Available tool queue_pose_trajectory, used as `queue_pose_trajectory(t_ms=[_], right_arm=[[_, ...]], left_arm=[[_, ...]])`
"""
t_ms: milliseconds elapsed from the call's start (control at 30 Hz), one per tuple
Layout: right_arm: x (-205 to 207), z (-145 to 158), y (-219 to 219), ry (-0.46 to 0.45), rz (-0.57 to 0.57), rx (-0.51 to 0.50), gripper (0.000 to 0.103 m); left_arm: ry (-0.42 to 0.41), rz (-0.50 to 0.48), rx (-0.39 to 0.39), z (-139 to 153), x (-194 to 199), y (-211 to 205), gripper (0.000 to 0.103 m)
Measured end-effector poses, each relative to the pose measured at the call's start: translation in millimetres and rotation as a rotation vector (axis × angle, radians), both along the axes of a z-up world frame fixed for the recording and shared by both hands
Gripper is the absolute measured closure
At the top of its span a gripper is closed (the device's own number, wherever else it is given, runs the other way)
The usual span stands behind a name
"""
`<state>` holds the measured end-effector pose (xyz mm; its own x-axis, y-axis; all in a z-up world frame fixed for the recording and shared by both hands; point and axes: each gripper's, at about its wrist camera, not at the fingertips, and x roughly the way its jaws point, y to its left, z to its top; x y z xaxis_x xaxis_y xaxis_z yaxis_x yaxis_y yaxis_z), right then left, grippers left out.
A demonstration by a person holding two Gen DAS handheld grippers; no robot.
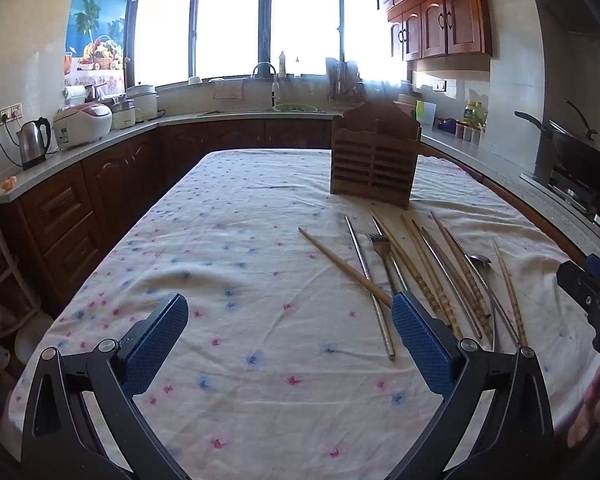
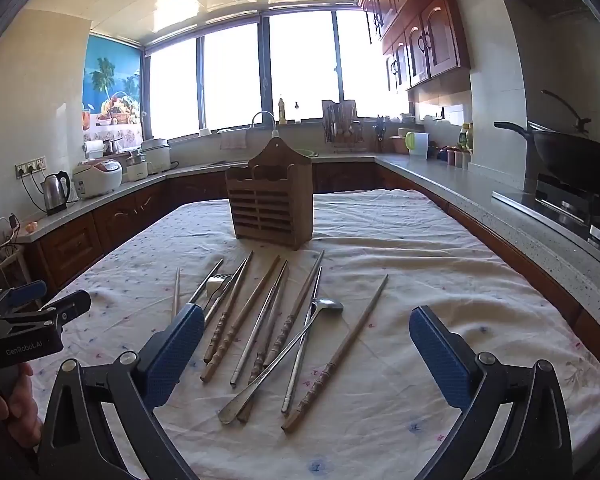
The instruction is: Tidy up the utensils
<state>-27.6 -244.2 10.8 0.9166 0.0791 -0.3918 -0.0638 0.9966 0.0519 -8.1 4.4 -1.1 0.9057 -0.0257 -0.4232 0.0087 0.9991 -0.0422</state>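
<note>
left wrist view: left gripper [image 1: 290,344] seen w/ jaws spread wide, nothing between, held over floral cloth [image 1: 220,264] on counter. utensils [image 1: 420,280] laid loose on cloth to right; wooden holder [image 1: 374,160] stood upright beyond.

right wrist view: right gripper [image 2: 306,356] jaws spread wide, nothing pinched; chopsticks [image 2: 236,320] & spoon [image 2: 284,356] seen on cloth below, holder behind them, apart.

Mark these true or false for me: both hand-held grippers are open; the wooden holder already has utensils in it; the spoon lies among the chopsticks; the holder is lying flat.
1. Both the left hand-held gripper and the right hand-held gripper are open, holding nothing: true.
2. The wooden holder has utensils in it: false, none show above its rim.
3. The spoon lies among the chopsticks: true.
4. The holder lies flat: false, it stands upright on the tablecloth.
</note>
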Motion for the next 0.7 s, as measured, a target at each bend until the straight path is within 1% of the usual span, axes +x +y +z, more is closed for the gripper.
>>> queue_pose_trajectory(t_ms=[67,100,167,267,333,367,433,700], right_arm=[[-0.8,-1.0,0.9,0.011,0.006,0.004,0.0],[-1.4,-1.3,1.6,0.015,0.007,0.003,0.0],[-2.0,-1.4,2.2,0.026,0.011,0.002,0.0],[-2.8,-1.0,0.1,0.038,0.019,0.009,0.0],[10.2,-3.3,4.2,0.037,0.017,0.011,0.0],[4.5,-4.3,-3.0,0.0,-0.001,0.005,0.0],[-2.7,-2.3,-0.9,-0.01,-0.006,0.006,0.0],[-7.6,0.3,-2.5,-0.026,0.001,0.018,0.0]], left_arm=[[0.04,0.01,0.018,-2.8,1.9,-3.2,0.0],[0.063,0.007,0.016,-3.1,5.8,-4.5,0.0],[0.075,0.014,-0.009,-3.7,8.0,0.8,0.0],[0.068,0.023,-0.004,-3.8,7.7,1.5,0.0],[0.059,0.024,-0.001,-3.1,6.4,0.9,0.0],[0.056,0.025,0.001,-2.7,6.1,0.4,0.0],[0.052,0.023,0.004,-2.3,6.1,-0.3,0.0],[0.025,0.023,0.023,3.5,1.3,-3.3,0.0]])
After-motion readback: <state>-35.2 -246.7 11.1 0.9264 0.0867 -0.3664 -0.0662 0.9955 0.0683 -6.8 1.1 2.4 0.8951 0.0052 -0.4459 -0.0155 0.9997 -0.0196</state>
